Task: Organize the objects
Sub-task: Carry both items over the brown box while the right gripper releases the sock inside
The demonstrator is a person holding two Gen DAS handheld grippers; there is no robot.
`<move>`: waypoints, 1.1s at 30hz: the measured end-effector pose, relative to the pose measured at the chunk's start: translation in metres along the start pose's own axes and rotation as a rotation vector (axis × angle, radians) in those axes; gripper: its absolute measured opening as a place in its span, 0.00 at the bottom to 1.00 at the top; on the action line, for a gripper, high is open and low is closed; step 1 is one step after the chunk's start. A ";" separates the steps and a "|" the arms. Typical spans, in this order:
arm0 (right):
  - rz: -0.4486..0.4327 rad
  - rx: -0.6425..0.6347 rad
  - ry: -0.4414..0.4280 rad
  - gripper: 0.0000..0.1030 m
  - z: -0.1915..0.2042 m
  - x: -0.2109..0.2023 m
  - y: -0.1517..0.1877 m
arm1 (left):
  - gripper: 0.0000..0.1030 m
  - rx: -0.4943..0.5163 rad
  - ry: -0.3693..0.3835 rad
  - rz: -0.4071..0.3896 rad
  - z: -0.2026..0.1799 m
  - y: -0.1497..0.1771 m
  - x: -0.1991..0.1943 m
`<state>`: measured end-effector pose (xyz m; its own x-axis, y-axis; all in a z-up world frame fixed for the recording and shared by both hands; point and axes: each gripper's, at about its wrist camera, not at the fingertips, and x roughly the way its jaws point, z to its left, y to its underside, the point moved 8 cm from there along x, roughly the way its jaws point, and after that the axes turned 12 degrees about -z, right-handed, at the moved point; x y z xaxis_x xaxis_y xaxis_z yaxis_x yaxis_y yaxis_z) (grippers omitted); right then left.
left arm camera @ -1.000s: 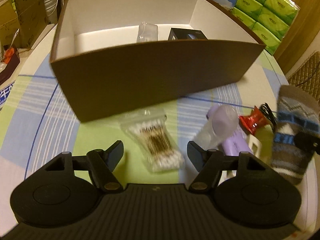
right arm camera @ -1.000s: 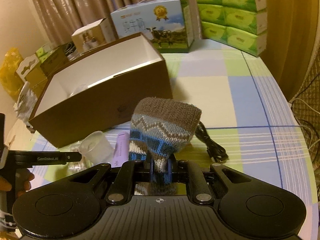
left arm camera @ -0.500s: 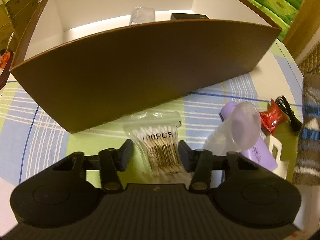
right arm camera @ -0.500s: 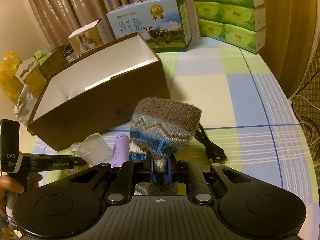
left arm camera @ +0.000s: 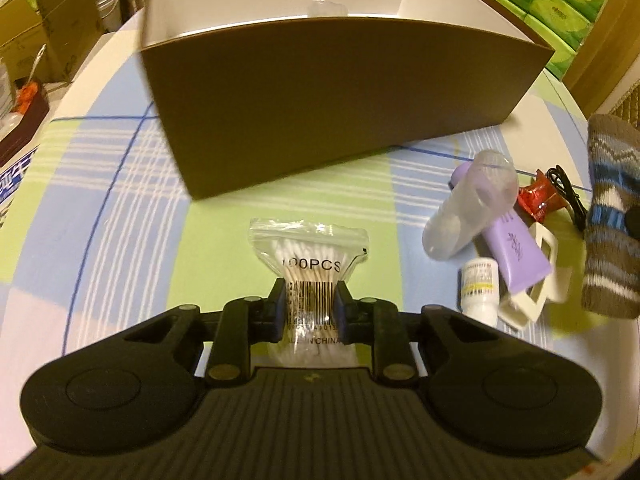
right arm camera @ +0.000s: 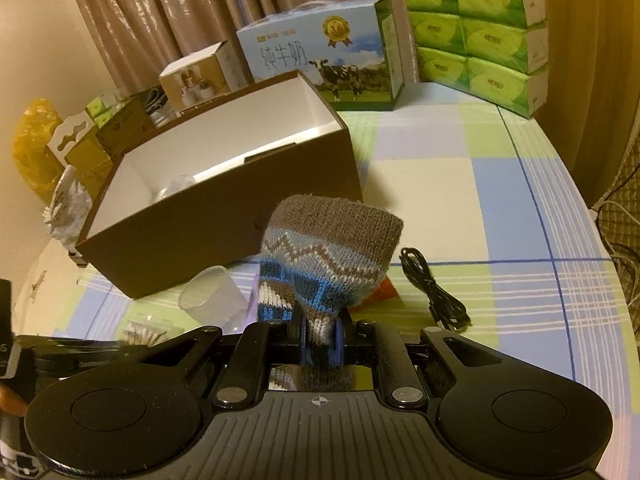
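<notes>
Left wrist view: my left claw [left arm camera: 309, 304], open a second ago, has now pinched the cotton swab bag [left arm camera: 309, 258] at lower centre, below the brown box [left arm camera: 340, 96]; it's ready to lift in.

Right wrist view: my right claw [right arm camera: 320, 338] still grips the knitted sock [right arm camera: 328, 260], centre frame, beside the box.

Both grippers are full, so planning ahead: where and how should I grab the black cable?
Grip the cable at its bundled middle, coming straight down from above. It lies flat on the tablecloth, coiled long and narrow, so close the fingers across its short width. That spot looks clear of the sock.
</notes>
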<state>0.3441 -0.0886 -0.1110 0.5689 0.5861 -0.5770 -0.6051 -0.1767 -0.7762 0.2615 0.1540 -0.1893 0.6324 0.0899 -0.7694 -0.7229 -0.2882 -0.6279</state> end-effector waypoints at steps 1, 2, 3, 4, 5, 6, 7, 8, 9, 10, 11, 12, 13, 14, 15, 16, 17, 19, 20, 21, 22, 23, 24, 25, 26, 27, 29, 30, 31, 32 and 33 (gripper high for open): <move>-0.005 -0.002 -0.004 0.10 0.001 -0.001 -0.002 | 0.18 -0.008 0.000 -0.004 0.002 0.001 -0.005; -0.010 -0.005 -0.010 0.10 0.002 -0.003 -0.004 | 0.18 -0.018 0.000 -0.011 0.004 0.001 -0.011; -0.016 -0.009 -0.016 0.10 0.004 -0.004 -0.007 | 0.18 -0.027 0.003 -0.021 0.005 0.000 -0.017; -0.023 -0.013 -0.023 0.10 0.005 -0.006 -0.010 | 0.18 -0.033 0.007 -0.033 0.006 -0.003 -0.024; -0.032 -0.018 -0.032 0.10 0.007 -0.007 -0.015 | 0.18 -0.035 0.011 -0.051 0.007 -0.006 -0.033; -0.041 -0.022 -0.039 0.10 0.009 -0.008 -0.019 | 0.18 -0.034 0.015 -0.067 0.007 -0.010 -0.040; -0.050 -0.025 -0.049 0.10 0.011 -0.009 -0.023 | 0.18 -0.034 0.020 -0.087 0.007 -0.015 -0.048; -0.059 -0.026 -0.061 0.10 0.014 -0.010 -0.029 | 0.18 -0.034 0.023 -0.106 0.007 -0.021 -0.056; -0.068 -0.026 -0.075 0.10 0.017 -0.010 -0.034 | 0.18 -0.033 0.024 -0.126 0.007 -0.026 -0.063; -0.077 -0.027 -0.085 0.10 0.019 -0.010 -0.039 | 0.18 -0.031 0.024 -0.145 0.007 -0.032 -0.069; -0.085 -0.030 -0.097 0.10 0.023 -0.009 -0.045 | 0.18 -0.032 0.023 -0.167 0.007 -0.039 -0.076; -0.093 -0.033 -0.106 0.10 0.026 -0.008 -0.050 | 0.18 -0.034 0.022 -0.184 0.008 -0.045 -0.080; -0.101 -0.038 -0.116 0.10 0.029 -0.006 -0.056 | 0.18 -0.039 0.022 -0.202 0.007 -0.051 -0.083; -0.109 -0.042 -0.123 0.10 0.033 -0.004 -0.062 | 0.18 -0.043 0.025 -0.224 0.008 -0.058 -0.089; -0.117 -0.045 -0.130 0.10 0.036 -0.002 -0.067 | 0.18 -0.046 0.028 -0.241 0.009 -0.064 -0.094; -0.126 -0.048 -0.136 0.10 0.039 0.000 -0.073 | 0.18 -0.046 0.032 -0.256 0.008 -0.071 -0.097; -0.134 -0.050 -0.145 0.10 0.042 0.003 -0.079 | 0.18 -0.042 0.037 -0.273 0.007 -0.078 -0.100; -0.150 -0.054 -0.160 0.10 0.049 0.010 -0.091 | 0.18 -0.033 0.038 -0.298 0.007 -0.093 -0.103; -0.158 -0.057 -0.170 0.10 0.053 0.015 -0.098 | 0.18 -0.028 0.037 -0.310 0.007 -0.102 -0.102; -0.164 -0.061 -0.178 0.10 0.057 0.019 -0.104 | 0.18 -0.026 0.036 -0.321 0.006 -0.109 -0.101; -0.170 -0.066 -0.184 0.10 0.062 0.026 -0.112 | 0.18 -0.024 0.032 -0.332 0.006 -0.118 -0.099; -0.176 -0.071 -0.185 0.10 0.064 0.031 -0.118 | 0.18 -0.021 0.029 -0.340 0.006 -0.126 -0.095; -0.181 -0.078 -0.190 0.10 0.069 0.037 -0.123 | 0.18 -0.018 0.027 -0.349 0.006 -0.134 -0.093; -0.182 -0.085 -0.196 0.10 0.073 0.043 -0.128 | 0.18 -0.018 0.024 -0.357 0.006 -0.142 -0.089; -0.185 -0.091 -0.199 0.10 0.077 0.049 -0.133 | 0.18 -0.017 0.020 -0.363 0.007 -0.150 -0.086; -0.187 -0.102 -0.204 0.10 0.082 0.056 -0.138 | 0.18 -0.010 0.012 -0.371 0.008 -0.158 -0.082; -0.180 -0.128 -0.205 0.10 0.089 0.070 -0.144 | 0.18 0.004 -0.002 -0.382 0.009 -0.172 -0.073; -0.176 -0.138 -0.203 0.10 0.092 0.078 -0.146 | 0.18 0.007 -0.007 -0.379 0.010 -0.178 -0.068; -0.167 -0.146 -0.201 0.10 0.095 0.086 -0.147 | 0.18 0.008 -0.015 -0.375 0.012 -0.183 -0.063; -0.155 -0.154 -0.197 0.10 0.097 0.095 -0.148 | 0.18 0.015 -0.019 -0.373 0.012 -0.190 -0.056; -0.144 -0.160 -0.193 0.10 0.100 0.103 -0.148 | 0.18 0.021 -0.025 -0.367 0.013 -0.192 -0.049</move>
<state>0.4372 0.0768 -0.0301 0.5173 0.7509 -0.4106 -0.4214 -0.1941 -0.8859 0.3659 0.2173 -0.0322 0.8442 0.2070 -0.4945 -0.4545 -0.2128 -0.8650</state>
